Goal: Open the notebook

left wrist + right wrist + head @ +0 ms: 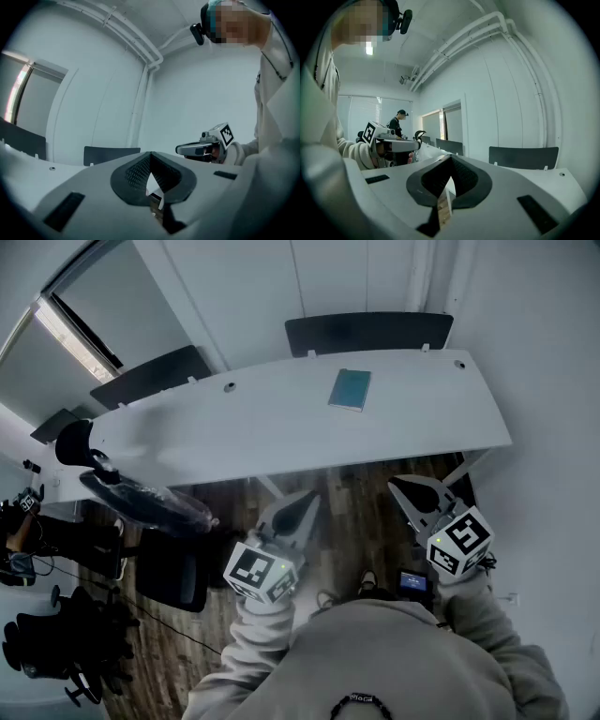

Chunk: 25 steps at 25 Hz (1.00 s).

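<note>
Lying flat and closed on the long white worktop (187,432), the teal notebook (350,389) sat toward the far edge, its cover facing up. Seen from the head view, it lay at about 1 o'clock from the left gripper (302,507) and at about 11 o'clock from the right gripper (410,491), well apart from both.

Both grippers hung in front of the worktop's near edge, over the wooden floor (347,493), with their tips toward the worktop. The left gripper view showed its ribbed pads (136,173) closed tip to tip, holding nothing. The right gripper view showed the same: pads (440,176) brought together at the tips, clamped on nothing. Each gripper carried a marker cube, and pale sleeves (258,643) ran back from them toward the person's body.

A dark chair back (368,332) stood beyond the worktop at 12 o'clock from the notebook. A second one (150,376) stood at about 9 o'clock, farther along the same side. A black office chair (141,493) stood on the near side at roughly 8 o'clock from the notebook. In the right gripper view, another person (396,123) stood far off near the windows, past the left gripper.
</note>
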Motion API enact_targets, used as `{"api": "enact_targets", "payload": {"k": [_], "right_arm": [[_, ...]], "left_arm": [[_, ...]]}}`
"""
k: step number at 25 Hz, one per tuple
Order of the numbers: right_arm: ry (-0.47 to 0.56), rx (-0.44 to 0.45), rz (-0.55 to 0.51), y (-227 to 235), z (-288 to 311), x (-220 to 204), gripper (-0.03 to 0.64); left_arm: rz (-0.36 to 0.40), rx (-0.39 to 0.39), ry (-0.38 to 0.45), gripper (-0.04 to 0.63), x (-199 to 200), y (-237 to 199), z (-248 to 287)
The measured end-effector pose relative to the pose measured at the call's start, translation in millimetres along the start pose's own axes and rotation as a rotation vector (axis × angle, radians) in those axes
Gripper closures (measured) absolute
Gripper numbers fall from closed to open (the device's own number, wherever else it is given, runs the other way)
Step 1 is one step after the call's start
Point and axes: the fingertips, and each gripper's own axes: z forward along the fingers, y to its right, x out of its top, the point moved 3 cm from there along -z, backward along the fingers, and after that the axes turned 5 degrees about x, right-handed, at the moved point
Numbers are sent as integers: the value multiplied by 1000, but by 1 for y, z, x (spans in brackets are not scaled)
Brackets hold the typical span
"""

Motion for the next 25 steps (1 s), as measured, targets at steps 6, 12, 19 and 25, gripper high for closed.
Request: {"api": "enact_targets", "payload": {"k": [6,12,19,25], "right_arm": [[5,-8,21,0,-3,0,597],[6,9,42,2,-2,-3,597],[60,54,91,1,0,0,597],[4,93,59,-4,1,-8,597]], "left_arm": [[8,-22,3,597,4,5,-4],[5,12,1,597,2,1,-7],[-12,2,-2,597,3,-2,-9],[21,-8,-11,597,0,5,-4]]}}
